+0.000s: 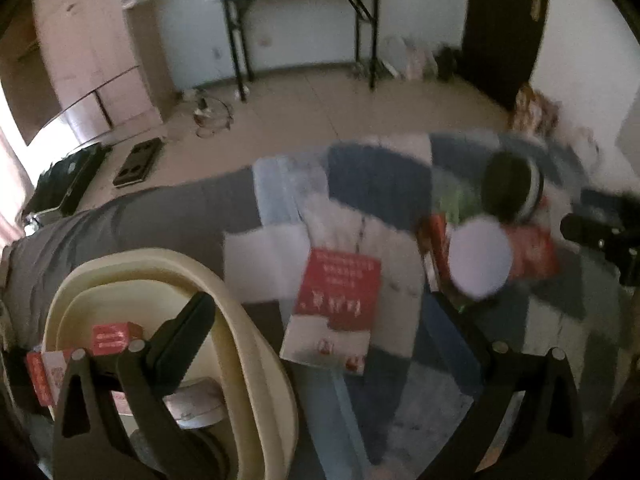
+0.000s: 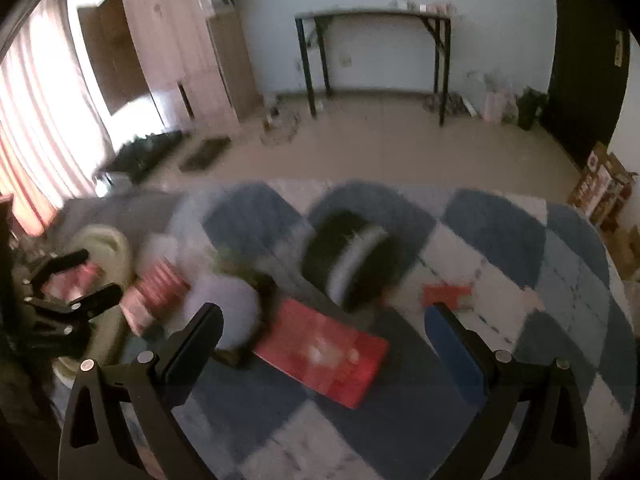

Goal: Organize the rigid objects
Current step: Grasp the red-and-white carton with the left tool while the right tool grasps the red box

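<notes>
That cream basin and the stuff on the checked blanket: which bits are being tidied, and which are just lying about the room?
Being tidied:
cream basin
red-and-white booklet
red box
black-and-white round thing
small red boxes in basin

Just lying about:
folding table
wardrobe
curtain

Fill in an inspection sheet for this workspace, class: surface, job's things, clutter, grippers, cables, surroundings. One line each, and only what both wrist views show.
Surface: blue-and-white checked cloth, grey at its left end.
Job's things: cream basin holding small red-and-white boxes; red-and-white booklet on the cloth; flat red box; black-and-white round object; pale round lid-like object, blurred.
Clutter: small red item on the cloth, too blurred to name.
Grippers: left gripper open over the basin's edge, jaws empty; right gripper open above the flat red box, jaws empty.
Cables: loose wire loops on the floor.
Surroundings: folding table by the wall, wooden wardrobe, curtain, dark door.
</notes>
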Available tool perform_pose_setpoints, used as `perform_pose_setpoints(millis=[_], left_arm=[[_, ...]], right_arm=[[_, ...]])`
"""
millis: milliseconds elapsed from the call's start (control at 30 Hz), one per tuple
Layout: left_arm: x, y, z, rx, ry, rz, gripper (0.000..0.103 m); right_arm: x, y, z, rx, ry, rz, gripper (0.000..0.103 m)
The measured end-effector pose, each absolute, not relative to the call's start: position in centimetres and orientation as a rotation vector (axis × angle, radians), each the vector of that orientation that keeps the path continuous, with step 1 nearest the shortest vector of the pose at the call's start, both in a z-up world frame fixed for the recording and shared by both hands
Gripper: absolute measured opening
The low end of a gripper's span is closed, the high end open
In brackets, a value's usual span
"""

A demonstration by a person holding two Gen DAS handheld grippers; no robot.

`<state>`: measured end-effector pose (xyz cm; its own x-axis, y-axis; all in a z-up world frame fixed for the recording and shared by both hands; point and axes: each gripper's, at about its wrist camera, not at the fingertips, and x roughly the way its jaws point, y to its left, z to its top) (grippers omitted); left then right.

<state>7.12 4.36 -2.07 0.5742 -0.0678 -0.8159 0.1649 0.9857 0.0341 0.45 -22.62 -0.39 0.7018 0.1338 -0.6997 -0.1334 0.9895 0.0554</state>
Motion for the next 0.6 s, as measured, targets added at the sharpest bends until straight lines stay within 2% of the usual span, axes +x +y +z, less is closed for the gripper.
perform_pose_setpoints(millis=[100,267,600], left_arm=[[7.4,4.1,-3.2,0.11,0.988,-0.161,0.103],[8.1,3.7,-5.1,0.144,1.058,-0.17,0.103],[9.3,2.5,-7.1,0.133,1.109,-0.205,0.103]], right_arm=[[1.1,-22.8,-1.8,-0.088,0.837,0.206,0.103],[2.7,-23.7,-3.4,-0.07,0.885,0.26,0.1],[4.0,-22.0,-7.6,-0.233,0.864,0.349,0.1]])
